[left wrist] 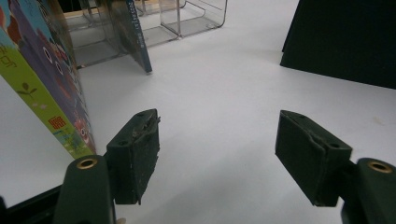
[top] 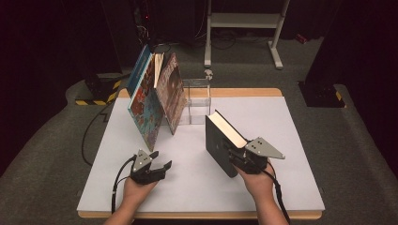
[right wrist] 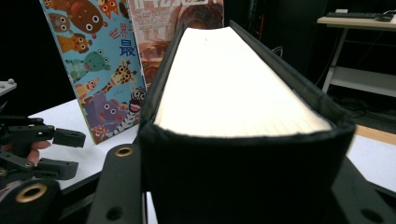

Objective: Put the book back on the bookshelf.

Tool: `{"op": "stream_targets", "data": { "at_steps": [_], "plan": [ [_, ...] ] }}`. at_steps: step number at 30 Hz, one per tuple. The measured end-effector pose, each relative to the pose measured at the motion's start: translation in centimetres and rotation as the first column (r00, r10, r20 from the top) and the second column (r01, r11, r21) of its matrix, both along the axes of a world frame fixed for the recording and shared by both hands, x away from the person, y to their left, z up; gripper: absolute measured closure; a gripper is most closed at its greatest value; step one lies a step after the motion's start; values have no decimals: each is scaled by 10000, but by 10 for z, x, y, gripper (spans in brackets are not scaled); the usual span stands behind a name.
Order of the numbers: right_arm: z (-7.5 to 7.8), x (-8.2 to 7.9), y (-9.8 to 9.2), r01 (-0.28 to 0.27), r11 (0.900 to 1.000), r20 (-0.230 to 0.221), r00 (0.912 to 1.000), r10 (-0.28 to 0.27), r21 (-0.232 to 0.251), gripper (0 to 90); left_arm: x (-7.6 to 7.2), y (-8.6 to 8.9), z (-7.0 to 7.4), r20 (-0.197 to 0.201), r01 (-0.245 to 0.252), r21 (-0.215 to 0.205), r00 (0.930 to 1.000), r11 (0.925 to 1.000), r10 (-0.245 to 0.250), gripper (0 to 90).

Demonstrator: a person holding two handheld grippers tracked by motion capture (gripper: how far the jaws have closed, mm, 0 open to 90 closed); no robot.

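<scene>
A thick black hardcover book (top: 217, 140) stands on its edge on the white table (top: 281, 187), pages up, right of centre. My right gripper (top: 233, 154) is shut on its near end; in the right gripper view the book (right wrist: 233, 84) fills the space between the jaws. My left gripper (top: 160, 159) rests low at the front left, open, with nothing between its pads (left wrist: 135, 154). It also appears at the left edge of the right gripper view (right wrist: 65, 151). A colourful picture book (top: 145, 112) leans just beyond the left gripper.
A brown-covered book (top: 171, 91) and a blue one (top: 139, 70) lean together with the picture book (left wrist: 42, 79) against a clear acrylic stand (top: 197, 101) at the back. A white metal frame (top: 244, 21) stands on the floor behind the table.
</scene>
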State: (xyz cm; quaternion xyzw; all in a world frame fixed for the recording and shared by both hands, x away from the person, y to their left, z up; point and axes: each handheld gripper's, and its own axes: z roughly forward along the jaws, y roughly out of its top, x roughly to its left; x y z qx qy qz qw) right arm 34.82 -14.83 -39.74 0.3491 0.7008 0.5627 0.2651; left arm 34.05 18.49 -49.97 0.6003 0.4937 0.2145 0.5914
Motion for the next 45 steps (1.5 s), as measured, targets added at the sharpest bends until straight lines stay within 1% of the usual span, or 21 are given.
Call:
{"op": "stream_targets", "data": {
  "at_steps": [4, 5, 8, 9, 11, 15, 19, 21, 23, 26, 28, 31, 35, 38, 39, 40, 41, 45],
  "plan": [
    [2, 1, 0, 65, 9999, -96, 9999, -65, -88, 514, 1, -1, 0, -69, -26, 44, 10000, 10000, 27, 312],
    [2, 0, 0, 95, 9999, -123, 9999, -96, -54, 513, 1, -1, 0, -119, 25, 116, 9999, 9999, -24, 312],
    [2, 0, 1, 106, 9999, -149, 9998, -108, -93, 513, 2, -2, -1, -165, 24, 68, 9999, 10000, -23, 307],
    [2, 0, 1, 84, 9999, -161, 9998, -86, -131, 512, 2, -2, -1, -181, 38, 168, 9998, 9999, -35, 304],
    [3, 1, 1, 24, 9999, -164, 9999, -26, -151, 513, 2, -1, -1, -235, 42, 227, 9997, 9997, -37, 297],
    [3, 0, 1, 18, 9996, -116, 9999, -21, -293, 519, 4, -1, -1, -373, 1, 72, 9993, 10000, 2, 296],
    [5, 0, 1, 25, 9995, -306, 9995, -34, -307, 518, 4, -1, -1, -402, 63, 68, 9992, 10000, -60, 300],
    [5, 1, 1, 57, 9996, -359, 9993, -67, -278, 515, 4, -1, -1, -383, 35, 88, 9993, 10000, -32, 303],
    [5, 1, 2, 55, 9996, -336, 9994, -64, -265, 512, 3, -1, -1, -354, 74, 199, 9993, 9998, -67, 304],
    [5, 0, 2, -3, 9995, -284, 9996, -7, -328, 518, 3, -3, -1, -237, 18, 152, 9997, 9999, -14, 285],
    [5, -1, 3, 83, 9992, -214, 9997, -92, -393, 526, 3, -2, -1, -307, 103, 268, 9995, 9996, -95, 283],
    [4, -1, 3, 184, 9991, -144, 9997, -189, -371, 534, 2, -2, -1, -214, 68, 141, 9998, 9999, -65, 283],
    [5, -1, 4, 176, 9988, -110, 9998, -181, -454, 539, 2, -2, -1, -210, 48, 23, 9998, 10000, -47, 283],
    [5, -1, 4, 226, 9987, -122, 9997, -231, -449, 541, 2, -1, -1, -241, 127, 181, 9996, 9998, -123, 284],
    [5, -1, 4, 270, 9987, -116, 9996, -276, -423, 542, 2, -2, -1, -250, 79, 110, 9997, 9999, -76, 284],
    [5, -1, 4, 289, 9987, -106, 9995, -294, -419, 542, 2, -3, -1, -237, 87, 135, 9997, 9999, -84, 284],
    [5, -1, 5, 308, 9987, -115, 9994, -313, -405, 543, 2, -3, -1, -239, 140, 242, 9996, 9996, -135, 284],
    [8, 1, 9, 502, 9982, -190, 9985, -508, -331, 544, 2, -2, -1, -199, 167, 170, 9997, 9997, -164, 283]
  ]
}}
